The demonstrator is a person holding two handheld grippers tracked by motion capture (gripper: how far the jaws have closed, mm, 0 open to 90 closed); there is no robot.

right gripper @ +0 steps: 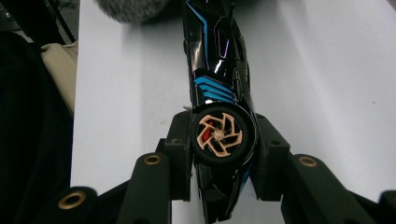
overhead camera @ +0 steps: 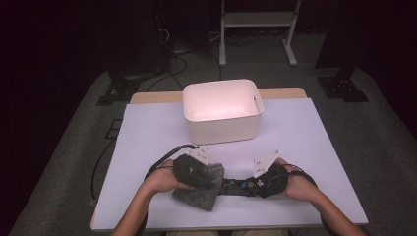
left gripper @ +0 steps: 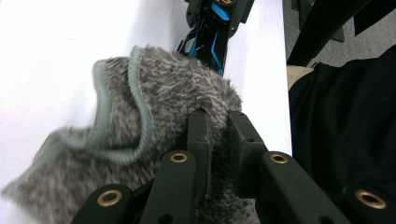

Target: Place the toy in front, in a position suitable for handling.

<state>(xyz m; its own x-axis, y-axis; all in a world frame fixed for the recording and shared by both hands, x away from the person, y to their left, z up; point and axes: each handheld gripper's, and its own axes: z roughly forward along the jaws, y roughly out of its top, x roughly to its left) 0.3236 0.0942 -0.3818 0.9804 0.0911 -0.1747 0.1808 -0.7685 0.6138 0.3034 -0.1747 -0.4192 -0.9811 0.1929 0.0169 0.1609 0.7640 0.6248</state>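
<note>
Left hand-held gripper [left gripper: 217, 135] pinches grey fleece cloth [left gripper: 154, 121]; right hand-held gripper [right gripper: 223, 140] clamps black toy car [right gripper: 217, 70] at wheel, on bench [overhead camera: 147, 137].

Cloth [overhead camera: 197, 192] left of toy car [overhead camera: 241, 186], touching; bin [overhead camera: 222, 112] behind both, on table [overhead camera: 314, 147].

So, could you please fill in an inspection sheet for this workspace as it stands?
Surface: white table top, bare around the work.
Job's things: grey fuzzy cloth and black toy car near the front edge; car's nose meets the cloth.
Clutter: empty white bin behind.
Grippers: left gripper shut on the cloth; right gripper shut on the car at a wheel.
Cables: black gripper cable; more on the floor.
Surroundings: dark room, white stand.
</note>
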